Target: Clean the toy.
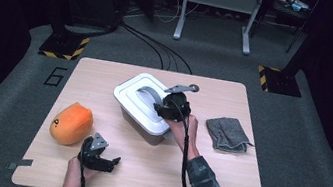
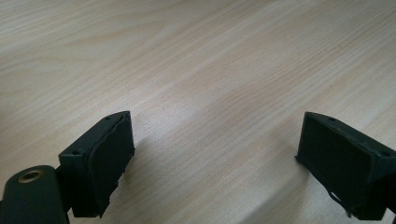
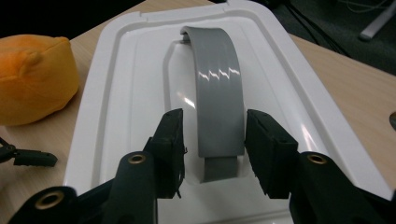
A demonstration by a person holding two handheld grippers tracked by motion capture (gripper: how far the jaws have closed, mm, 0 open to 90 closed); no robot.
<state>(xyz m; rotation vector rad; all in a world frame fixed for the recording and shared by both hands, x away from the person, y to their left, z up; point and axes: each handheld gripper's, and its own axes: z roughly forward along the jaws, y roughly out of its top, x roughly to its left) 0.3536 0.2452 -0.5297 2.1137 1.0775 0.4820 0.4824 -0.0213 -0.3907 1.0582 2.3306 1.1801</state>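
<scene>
White-lidded box (image 1: 144,108), grey handle (image 3: 217,98) arched, mid-table.

The right tool (image 1: 161,107) is covering the near end of the grey handle (image 1: 148,94) in the high view. In the right tool's own view, the picture's left edge is cutting off the orange plush (image 3: 35,77) beside it, and its own body is hiding the lid's (image 3: 135,88) near rim.

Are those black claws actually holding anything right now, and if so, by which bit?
Nothing is held. The right gripper straddles the grey handle of the white lid, with small gaps on both sides. The left gripper is open over the bare table.
</scene>
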